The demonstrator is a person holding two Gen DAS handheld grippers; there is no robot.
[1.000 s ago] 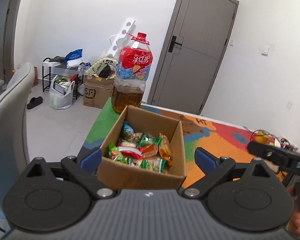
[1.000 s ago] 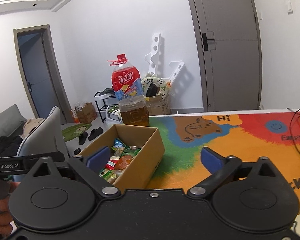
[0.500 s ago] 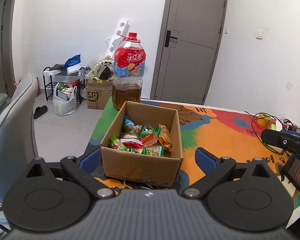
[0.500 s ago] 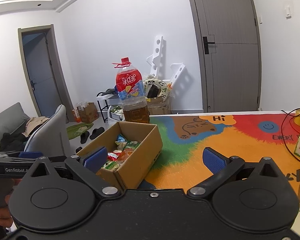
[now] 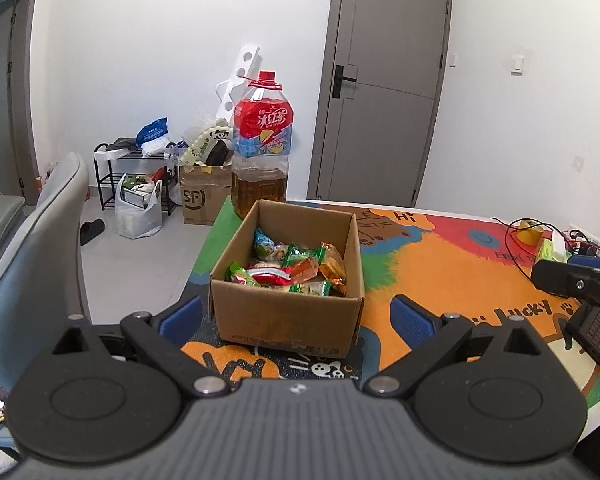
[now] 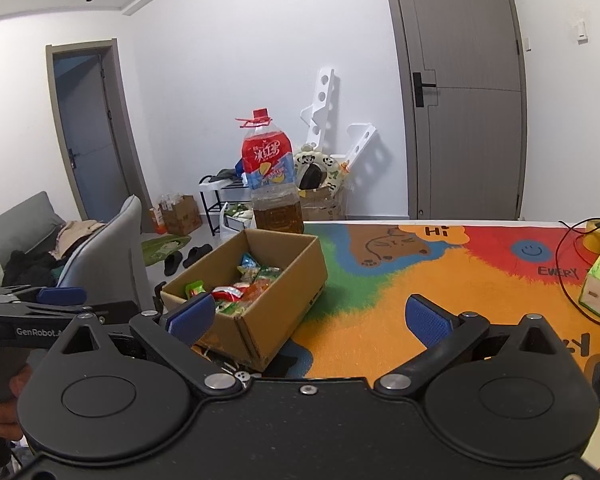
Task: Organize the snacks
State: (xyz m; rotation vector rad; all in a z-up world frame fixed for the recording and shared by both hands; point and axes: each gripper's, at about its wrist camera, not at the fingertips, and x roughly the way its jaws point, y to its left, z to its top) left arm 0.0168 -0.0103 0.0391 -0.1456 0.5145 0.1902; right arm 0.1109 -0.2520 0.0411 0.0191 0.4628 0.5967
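Both grippers hang wide apart and empty: the left gripper (image 5: 296,316) sits squarely behind the box (image 5: 286,280), and the right gripper (image 6: 308,316) is off to the box's right, over bare mat (image 6: 420,280). And they've backed off! A second ago the box filled the left view, right up against the blue pads; now it stands clear ahead, its whole front wall showing and a strip of mat in front of it. Same story from the right wrist: the box has slid further away and the table has opened up.

The snacks (image 5: 296,268) are all in the box, a loose heap of green, red and orange packets, with none seen out on the mat. The big tea bottle (image 5: 262,148) stands just behind the box's far wall.

My read: with both tools pulled back and nothing in hand, either the packing is finished or a fresh approach is being lined up. Reaching in would mean coming down from above.
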